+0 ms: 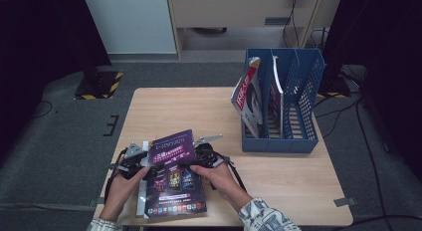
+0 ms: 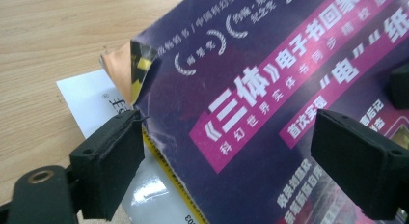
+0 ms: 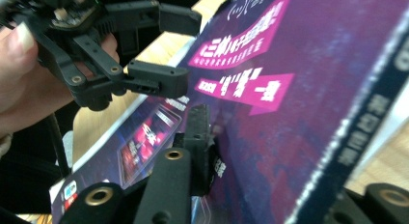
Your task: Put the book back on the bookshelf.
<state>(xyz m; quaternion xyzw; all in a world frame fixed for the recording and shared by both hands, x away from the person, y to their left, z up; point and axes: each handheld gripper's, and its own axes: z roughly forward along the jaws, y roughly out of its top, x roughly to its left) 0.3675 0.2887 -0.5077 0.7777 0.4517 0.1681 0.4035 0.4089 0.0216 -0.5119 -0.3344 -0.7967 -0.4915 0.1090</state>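
My right gripper (image 1: 201,155) clamps the purple magazine's (image 1: 171,150) right edge, its long axis running near to far, while my left gripper (image 1: 138,159) gapes at its left edge.

Left gripper (image 1: 144,161) jaws spread wide beside the magazine (image 1: 171,156), right gripper (image 1: 196,159) clamped on its opposite edge.

Black grippers, left gripper (image 1: 133,164), right gripper (image 1: 206,155); grey plates, black cables; patterned white sleeves.
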